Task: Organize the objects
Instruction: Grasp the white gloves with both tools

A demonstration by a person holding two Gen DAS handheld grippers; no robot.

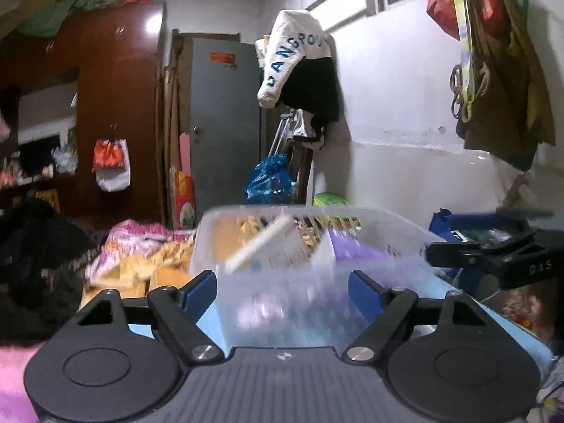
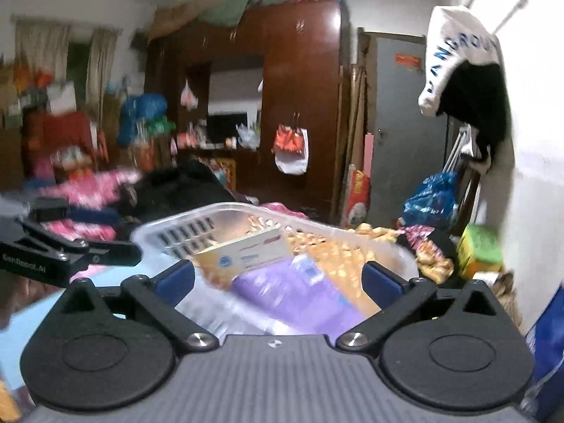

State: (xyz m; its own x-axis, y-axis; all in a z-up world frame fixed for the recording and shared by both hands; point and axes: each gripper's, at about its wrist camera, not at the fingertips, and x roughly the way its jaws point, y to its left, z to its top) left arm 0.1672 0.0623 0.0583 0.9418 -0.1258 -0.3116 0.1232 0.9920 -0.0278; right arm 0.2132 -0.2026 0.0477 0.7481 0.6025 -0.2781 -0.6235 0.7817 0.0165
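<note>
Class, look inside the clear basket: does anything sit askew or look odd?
Yes. The white box leans tilted against the basket wall, one end raised, instead of lying flat like the purple packet beside it.

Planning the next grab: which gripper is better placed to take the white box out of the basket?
Probably right: the white box lies just ahead of the open right gripper, while the basket wall faces the left gripper.

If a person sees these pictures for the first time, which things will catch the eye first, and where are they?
First comes the clear plastic basket just ahead of both open tongs, holding a tilted white box and a purple pack. Next, the white garment with blue letters hanging on the wall above. The dark red wardrobe fills the back of the cluttered room.
</note>
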